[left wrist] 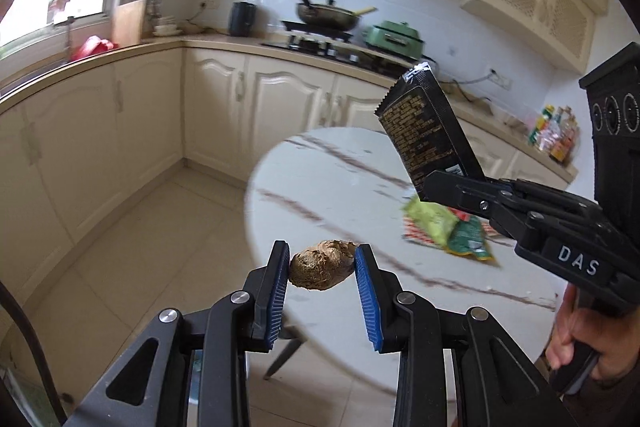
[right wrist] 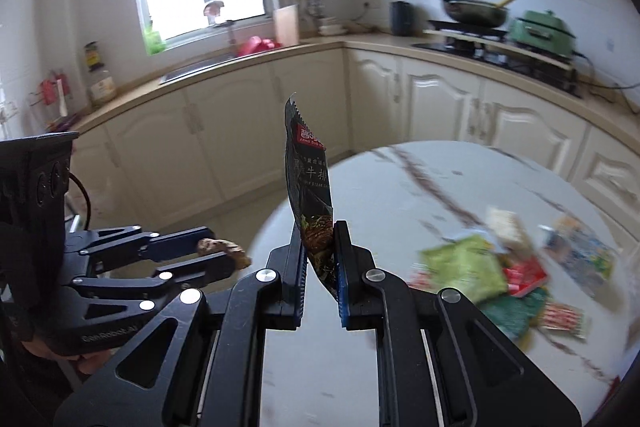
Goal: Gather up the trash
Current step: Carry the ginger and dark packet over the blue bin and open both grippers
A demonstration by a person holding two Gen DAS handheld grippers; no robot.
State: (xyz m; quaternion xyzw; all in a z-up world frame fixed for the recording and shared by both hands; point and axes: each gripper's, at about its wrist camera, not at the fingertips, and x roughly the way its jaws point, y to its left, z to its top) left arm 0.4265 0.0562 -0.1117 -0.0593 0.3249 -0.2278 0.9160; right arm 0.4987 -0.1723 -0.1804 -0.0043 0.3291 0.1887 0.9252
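The left tongs (left wrist: 322, 263) pinched a brown crumpled lump (left wrist: 322, 265) between partly parted pads, held above the tabletop's (left wrist: 340, 179) edge. The right tongs (right wrist: 318, 259) clamped a black snack wrapper (right wrist: 310, 183) (standing upright). More wrappers (right wrist: 500, 267) lay on the marble-patterned tabletop.

The left gripper (left wrist: 322, 263) has blue ribbed pads on black arms and clasps a mottled brown lump (left wrist: 322, 270). The black wrapper (right wrist: 310, 195) carries a red label and pale lettering (gold print on its back). The table (left wrist: 340, 183) is white marble with brown veins; the wrappers (right wrist: 500, 275) on it are green, red and striped.
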